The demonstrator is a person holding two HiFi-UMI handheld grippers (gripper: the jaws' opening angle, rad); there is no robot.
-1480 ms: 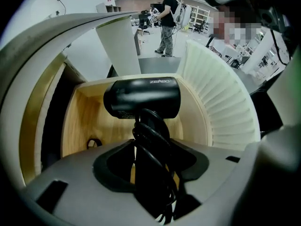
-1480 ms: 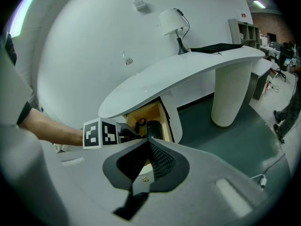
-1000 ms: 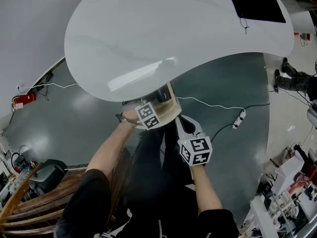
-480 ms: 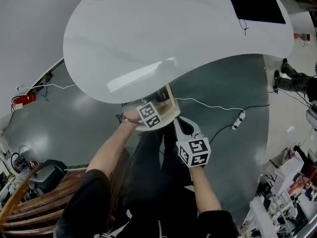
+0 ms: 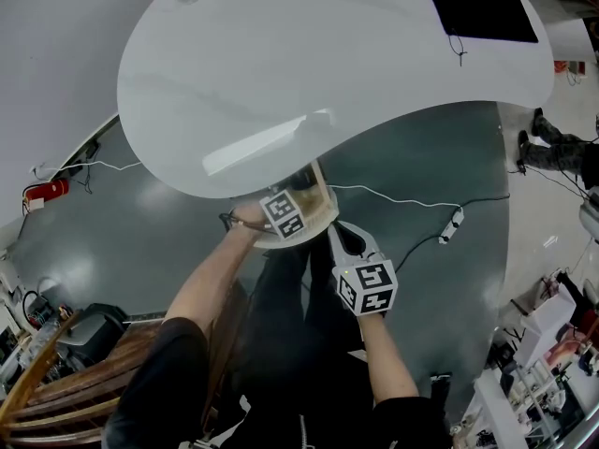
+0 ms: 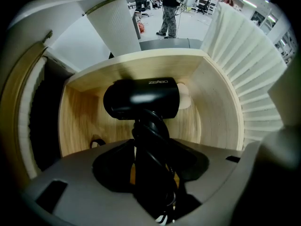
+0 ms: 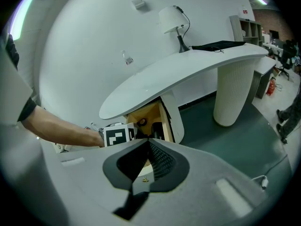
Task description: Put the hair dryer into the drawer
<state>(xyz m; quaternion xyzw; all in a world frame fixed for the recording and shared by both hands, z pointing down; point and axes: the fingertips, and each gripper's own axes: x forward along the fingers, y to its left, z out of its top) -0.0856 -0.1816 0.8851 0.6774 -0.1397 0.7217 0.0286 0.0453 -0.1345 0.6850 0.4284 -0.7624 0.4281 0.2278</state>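
The black hair dryer (image 6: 141, 99) lies with its barrel crosswise inside the open wooden drawer (image 6: 211, 107). My left gripper (image 6: 151, 145) is shut on its handle, which has the cord wound round it. From the head view, the left gripper (image 5: 284, 215) sits over the drawer (image 5: 323, 199) under the desk edge, and the dryer is hidden there. My right gripper (image 5: 339, 236) hovers just right of the drawer. In the right gripper view, that gripper (image 7: 147, 140) is shut and holds nothing, facing the drawer (image 7: 141, 113).
A white curved desk (image 5: 328, 54) overhangs the drawer, with a black mat (image 5: 482, 3) and a lamp (image 7: 171, 19) on it. A fluted pedestal (image 7: 233, 88) holds it up. A white cable with a power strip (image 5: 452, 224) crosses the floor; a wooden chair (image 5: 56, 382) stands behind left.
The left gripper has edged slightly deeper toward the drawer with the hair dryer. The right gripper has barely shifted.
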